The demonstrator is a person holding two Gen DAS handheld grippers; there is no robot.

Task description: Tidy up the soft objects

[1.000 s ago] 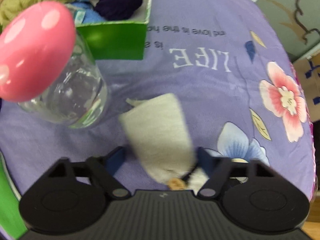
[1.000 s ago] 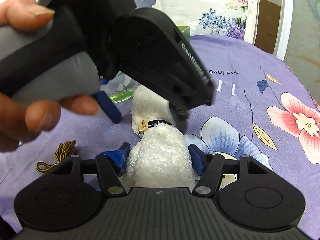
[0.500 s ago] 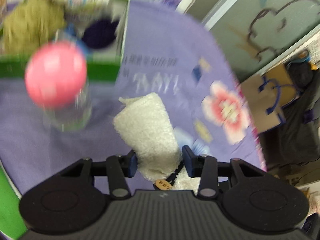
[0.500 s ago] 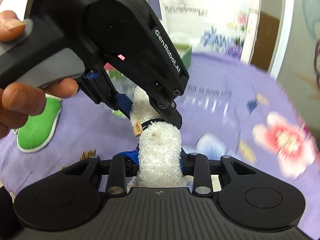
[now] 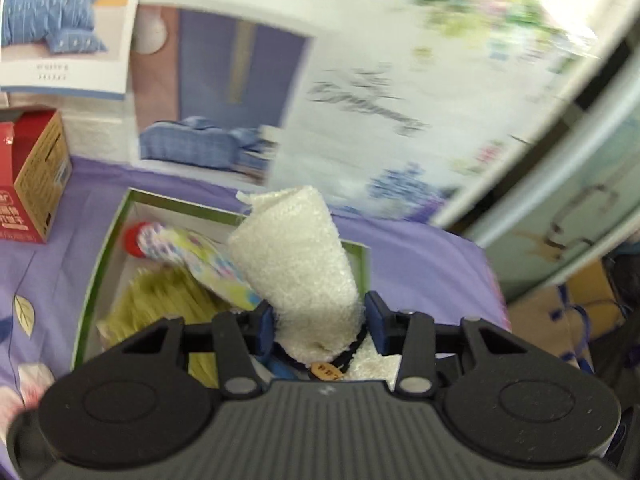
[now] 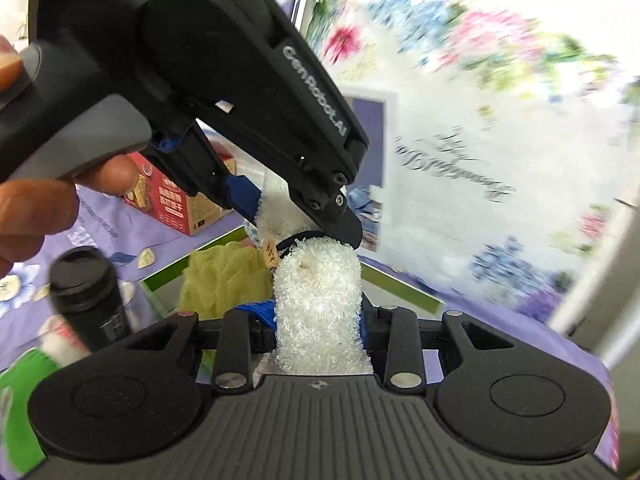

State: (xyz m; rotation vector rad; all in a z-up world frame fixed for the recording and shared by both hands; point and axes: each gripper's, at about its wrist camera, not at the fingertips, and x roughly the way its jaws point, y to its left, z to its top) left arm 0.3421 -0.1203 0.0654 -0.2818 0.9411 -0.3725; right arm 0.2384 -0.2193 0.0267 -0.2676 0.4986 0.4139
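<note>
A white fluffy rolled towel [image 5: 298, 268], tied at its middle by a black band with a small round tag, is held in the air by both grippers, one at each end. My left gripper [image 5: 319, 318] is shut on one end. My right gripper [image 6: 319, 320] is shut on the other end [image 6: 318, 304]. The left gripper also shows in the right wrist view [image 6: 298, 216]. Below the towel is an open green-rimmed box [image 5: 94, 280] holding an olive-green cloth [image 5: 160, 300] and a patterned cloth [image 5: 200, 256].
A red carton [image 5: 32, 176] stands on the purple cloth to the left of the box. A black cylinder [image 6: 90, 296] stands near the box's left corner in the right wrist view. Floral bedding packages [image 5: 400, 100] stand behind the box.
Both grippers have closed on the towel, lifted it off the purple cloth and carried it up over the green box. The views now tilt up toward the back wall.
</note>
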